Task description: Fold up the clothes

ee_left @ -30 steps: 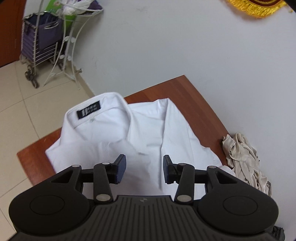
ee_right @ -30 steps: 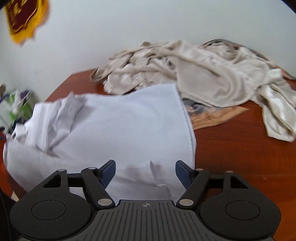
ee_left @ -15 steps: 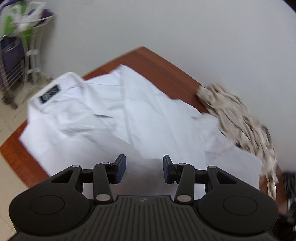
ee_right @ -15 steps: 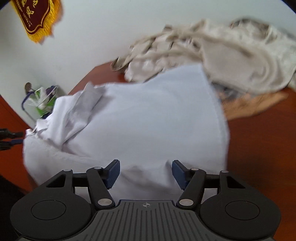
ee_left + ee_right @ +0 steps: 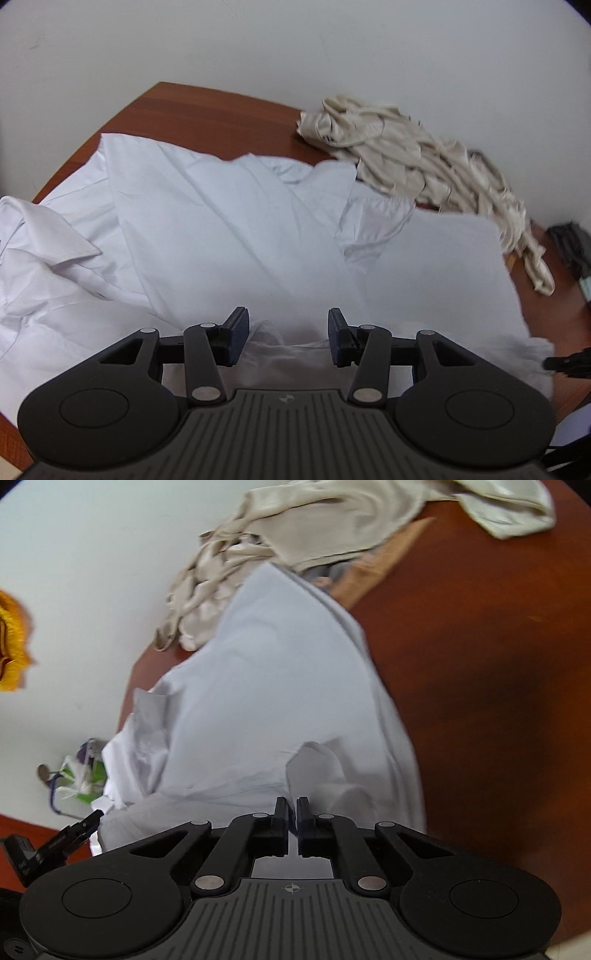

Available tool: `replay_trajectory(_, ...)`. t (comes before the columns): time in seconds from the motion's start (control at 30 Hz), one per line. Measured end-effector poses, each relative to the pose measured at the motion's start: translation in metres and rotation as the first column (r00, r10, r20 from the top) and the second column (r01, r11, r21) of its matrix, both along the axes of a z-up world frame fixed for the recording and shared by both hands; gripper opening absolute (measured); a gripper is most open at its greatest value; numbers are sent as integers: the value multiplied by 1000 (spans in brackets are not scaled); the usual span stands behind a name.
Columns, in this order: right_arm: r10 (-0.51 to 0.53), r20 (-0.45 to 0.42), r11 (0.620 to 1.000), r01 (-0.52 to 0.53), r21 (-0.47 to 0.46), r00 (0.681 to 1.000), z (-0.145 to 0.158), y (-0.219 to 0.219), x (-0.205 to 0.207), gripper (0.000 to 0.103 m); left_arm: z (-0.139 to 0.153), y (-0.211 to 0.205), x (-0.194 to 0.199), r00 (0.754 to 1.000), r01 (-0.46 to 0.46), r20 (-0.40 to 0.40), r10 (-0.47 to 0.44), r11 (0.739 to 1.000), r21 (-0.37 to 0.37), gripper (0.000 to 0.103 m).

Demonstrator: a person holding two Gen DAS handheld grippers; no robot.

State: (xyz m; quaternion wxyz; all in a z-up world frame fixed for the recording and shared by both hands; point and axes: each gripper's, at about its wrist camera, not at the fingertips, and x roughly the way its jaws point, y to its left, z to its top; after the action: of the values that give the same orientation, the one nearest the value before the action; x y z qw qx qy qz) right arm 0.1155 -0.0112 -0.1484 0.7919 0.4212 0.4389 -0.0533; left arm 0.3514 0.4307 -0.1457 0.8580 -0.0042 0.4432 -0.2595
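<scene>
A white shirt point(image 5: 229, 229) lies spread on the brown wooden table point(image 5: 207, 107), collar point(image 5: 48, 229) at the left. My left gripper point(image 5: 288, 332) hovers over the shirt's near edge. Its jaws stand apart and are opening a little. Cloth lies under them, but neither pad presses on it. In the right wrist view my right gripper point(image 5: 292, 812) is shut on a pinched-up fold of the same shirt point(image 5: 277, 686) at its near edge. Its dark tip also shows in the left wrist view as the right gripper point(image 5: 569, 363), at the shirt's corner.
A heap of beige clothes point(image 5: 424, 162) lies along the wall behind the shirt, seen again as the beige heap point(image 5: 295, 528). A dark item point(image 5: 572, 243) sits at the table's right end. Bare table point(image 5: 480, 664) stretches right of the shirt. A yellow fringed pennant point(image 5: 11, 642) hangs on the wall.
The left view has swung from the collar toward the shirt's hem end. My right gripper's jaws have gone from wide apart to shut on the shirt's edge, and its view has rolled.
</scene>
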Motion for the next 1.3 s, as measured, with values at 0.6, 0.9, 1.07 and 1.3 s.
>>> replay_trajectory(0.6,182,6,917,-168,-361,983,69,29,34,49,-1,14,26,998,-55,-8,55,998,20,63)
replay_trajectory(0.9,361,-51,805,-338,-488,931,90,22,100,57,50,30,76,999,18,-40,-17,1000,17,85)
replay_trajectory(1.07,483,-143,679,-473,-561,864,94,17,145,63,77,16,91,997,75,-30,-77,996,-56,87)
replay_trajectory(1.3,637,-249,486,-631,-604,729,92,-4,219,65,90,-26,86,988,152,-5,-153,982,-110,88)
